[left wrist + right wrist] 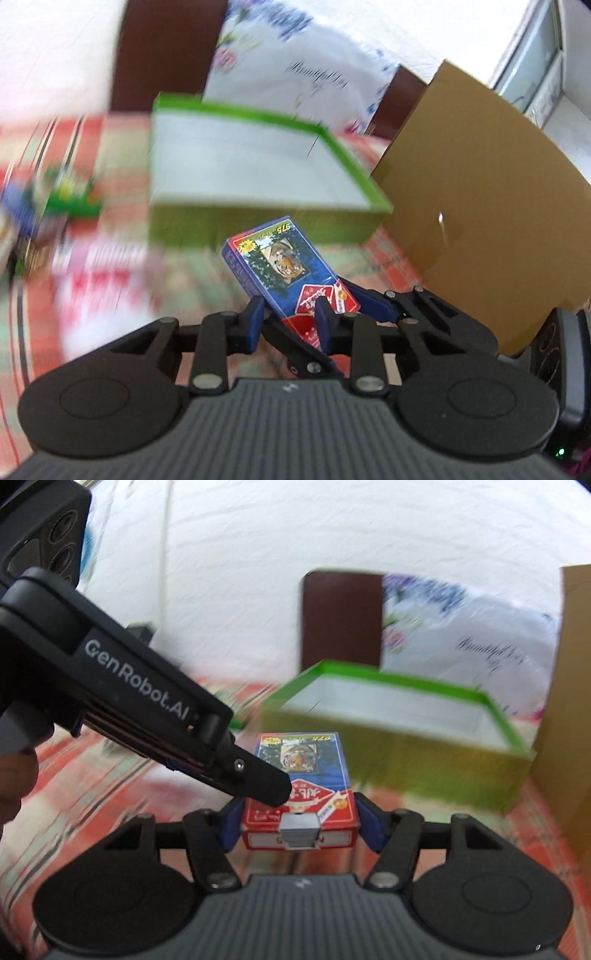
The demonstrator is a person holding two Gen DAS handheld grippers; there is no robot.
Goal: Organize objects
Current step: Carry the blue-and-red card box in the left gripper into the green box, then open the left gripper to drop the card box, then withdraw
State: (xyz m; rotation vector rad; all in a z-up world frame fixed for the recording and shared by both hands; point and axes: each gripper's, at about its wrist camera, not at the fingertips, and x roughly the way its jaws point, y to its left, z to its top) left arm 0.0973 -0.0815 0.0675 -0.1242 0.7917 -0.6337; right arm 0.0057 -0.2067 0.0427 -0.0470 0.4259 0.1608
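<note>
Grippers meet on 1 small rectangular card box (301,792), blue and red with a tiger picture, held above the red patterned tablecloth (92,779). The right gripper (300,825) clamps its blue pads on the box's 2 long sides at the red end, jaws about half spread. The left gripper (290,319) comes in from the left, jaws narrow, pinching the box across its flat faces. Just beyond the box stands an open green cardboard tray with a pale floor (258,166), and a brown cardboard sheet (480,192) rises beside the tray on the right.
</note>
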